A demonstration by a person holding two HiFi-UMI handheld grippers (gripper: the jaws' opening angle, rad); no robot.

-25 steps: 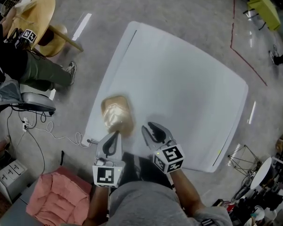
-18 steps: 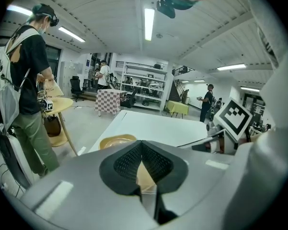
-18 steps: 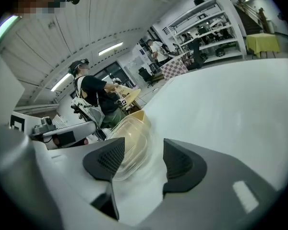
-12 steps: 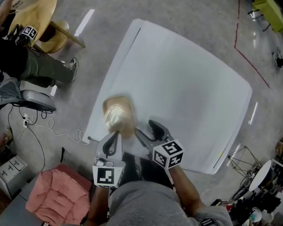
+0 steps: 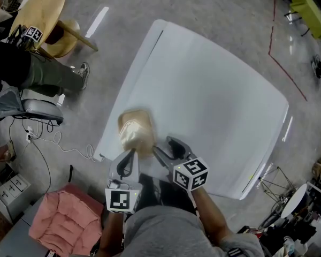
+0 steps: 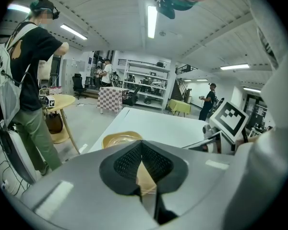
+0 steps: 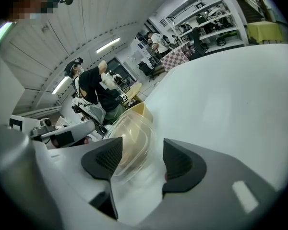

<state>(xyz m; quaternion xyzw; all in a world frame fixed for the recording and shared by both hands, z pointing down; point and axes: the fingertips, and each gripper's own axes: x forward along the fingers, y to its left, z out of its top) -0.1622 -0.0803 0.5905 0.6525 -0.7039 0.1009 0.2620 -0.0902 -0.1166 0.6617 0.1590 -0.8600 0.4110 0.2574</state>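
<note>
Now container (image 5: pixel 135 131) edge pinched in left tongs (image 5: pixel 129 158).

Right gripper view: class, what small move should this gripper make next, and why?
Probably ease the right gripper forward and close on the near edge of the clear lid. Its jaws stand apart with the lid just ahead, while the left gripper is shut on the rim of the container, seemingly steadying it on the white table.
</note>
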